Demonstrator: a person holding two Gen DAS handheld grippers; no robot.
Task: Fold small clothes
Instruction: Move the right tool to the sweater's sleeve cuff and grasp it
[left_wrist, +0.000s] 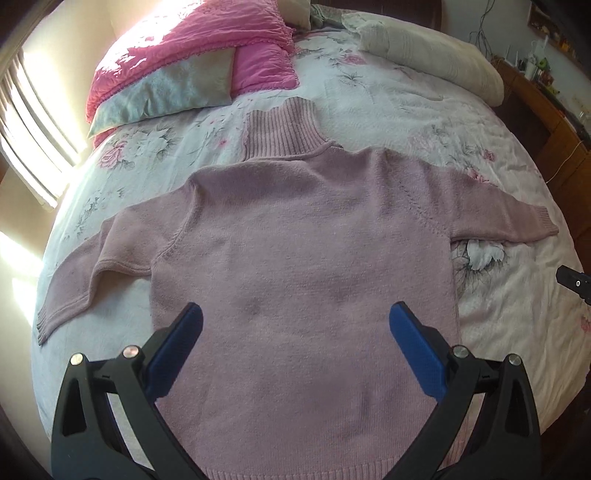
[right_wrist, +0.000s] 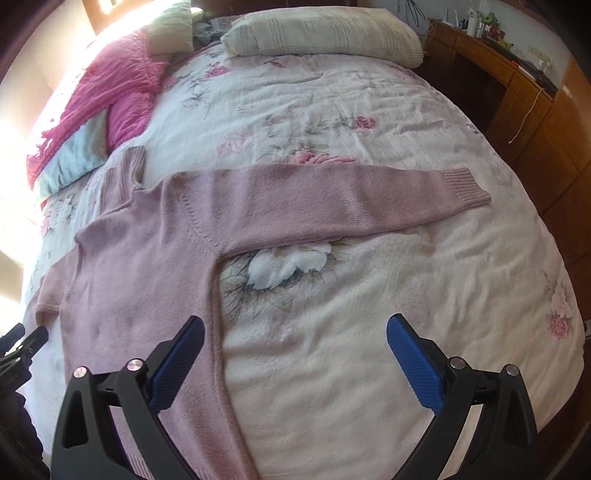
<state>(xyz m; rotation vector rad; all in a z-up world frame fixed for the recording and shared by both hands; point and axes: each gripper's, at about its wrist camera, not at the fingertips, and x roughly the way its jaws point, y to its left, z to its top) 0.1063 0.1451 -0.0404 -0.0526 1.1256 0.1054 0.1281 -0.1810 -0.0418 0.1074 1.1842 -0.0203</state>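
A small pink knitted sweater (left_wrist: 295, 236) lies flat on the floral bedspread (left_wrist: 388, 110), ribbed high collar (left_wrist: 284, 127) at the far end and both sleeves spread out sideways. My left gripper (left_wrist: 295, 321) hovers open above the sweater's lower body, nothing between its blue pads. In the right wrist view the sweater (right_wrist: 147, 251) lies to the left, its right sleeve (right_wrist: 332, 195) stretching out to a ribbed cuff (right_wrist: 463, 186). My right gripper (right_wrist: 295, 332) is open over the bare bedspread beside the sweater's right side seam, holding nothing.
A pink quilt with a grey-blue pillow (left_wrist: 177, 85) lies at the far left of the bed, a cream pillow (right_wrist: 325, 33) at the head. A wooden desk (right_wrist: 517, 92) with small items stands along the right. The other gripper's tip (right_wrist: 29, 343) shows at the left edge.
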